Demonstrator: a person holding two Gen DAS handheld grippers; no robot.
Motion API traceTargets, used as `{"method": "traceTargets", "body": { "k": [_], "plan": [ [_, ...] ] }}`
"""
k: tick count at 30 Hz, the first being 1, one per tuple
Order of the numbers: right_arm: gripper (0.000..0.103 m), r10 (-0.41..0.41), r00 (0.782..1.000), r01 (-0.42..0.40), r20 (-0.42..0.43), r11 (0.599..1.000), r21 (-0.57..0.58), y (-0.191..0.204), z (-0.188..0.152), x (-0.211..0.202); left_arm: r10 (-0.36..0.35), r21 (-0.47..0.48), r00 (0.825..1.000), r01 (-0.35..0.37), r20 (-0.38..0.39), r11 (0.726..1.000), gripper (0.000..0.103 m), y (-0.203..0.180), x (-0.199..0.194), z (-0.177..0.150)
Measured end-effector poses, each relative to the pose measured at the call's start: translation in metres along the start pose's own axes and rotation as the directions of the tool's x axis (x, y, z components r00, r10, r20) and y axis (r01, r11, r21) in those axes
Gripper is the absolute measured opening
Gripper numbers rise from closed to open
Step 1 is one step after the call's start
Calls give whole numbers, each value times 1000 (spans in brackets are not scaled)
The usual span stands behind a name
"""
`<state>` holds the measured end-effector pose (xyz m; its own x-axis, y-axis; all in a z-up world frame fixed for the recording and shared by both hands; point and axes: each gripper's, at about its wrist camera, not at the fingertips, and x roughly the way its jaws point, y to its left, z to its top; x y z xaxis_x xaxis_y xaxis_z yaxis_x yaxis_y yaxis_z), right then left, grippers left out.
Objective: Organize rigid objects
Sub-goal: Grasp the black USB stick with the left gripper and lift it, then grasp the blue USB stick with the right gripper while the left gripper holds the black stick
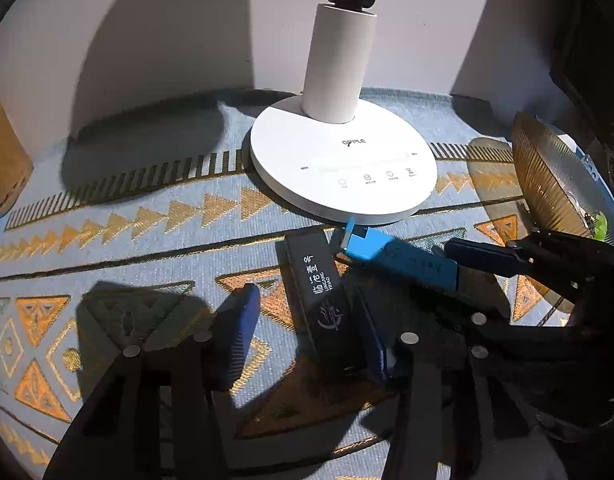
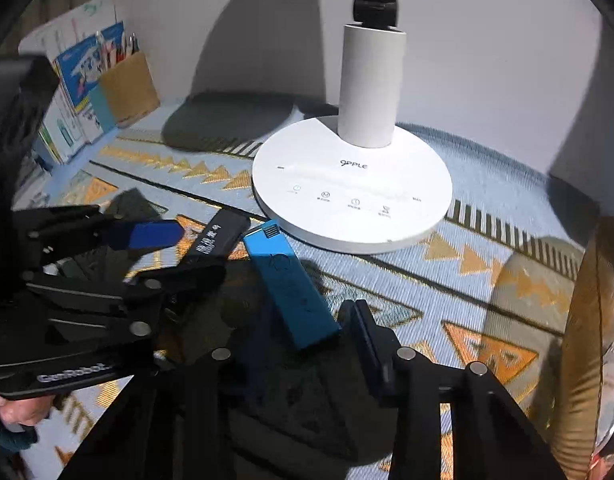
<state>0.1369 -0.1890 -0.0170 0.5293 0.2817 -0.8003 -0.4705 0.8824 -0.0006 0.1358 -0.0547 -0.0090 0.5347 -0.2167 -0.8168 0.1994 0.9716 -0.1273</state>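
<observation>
Lighters: black lighter (image 1: 321,300) and blue lighter (image 2: 291,284), centre frame, look stiff, light, slick; grip long sides.
Fingers: left gripper (image 1: 307,332) and right gripper (image 2: 307,344) each straddle one; contact unclear.

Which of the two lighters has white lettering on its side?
The black lighter, lying between the left gripper jaws. The blue lighter beside it shows no white lettering.
</observation>
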Motion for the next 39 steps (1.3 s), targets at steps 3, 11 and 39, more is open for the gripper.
{"method": "traceTargets", "body": {
  "k": [3, 11, 39],
  "plan": [
    [34, 4, 1000, -4, 9, 1000, 5, 1, -4, -3, 9, 10, 1000, -9, -2, 1000, 46, -2, -1, -1],
    [25, -35, 999, 36, -21, 997, 63, 2, -40, -33, 8, 63, 1000, -8, 3, 998, 22, -18, -8, -13],
    [69, -92, 996, 83, 9, 929, 360, 34, -139, -120, -45, 69, 998, 41, 50, 997, 49, -5, -94, -146]
  ]
}}
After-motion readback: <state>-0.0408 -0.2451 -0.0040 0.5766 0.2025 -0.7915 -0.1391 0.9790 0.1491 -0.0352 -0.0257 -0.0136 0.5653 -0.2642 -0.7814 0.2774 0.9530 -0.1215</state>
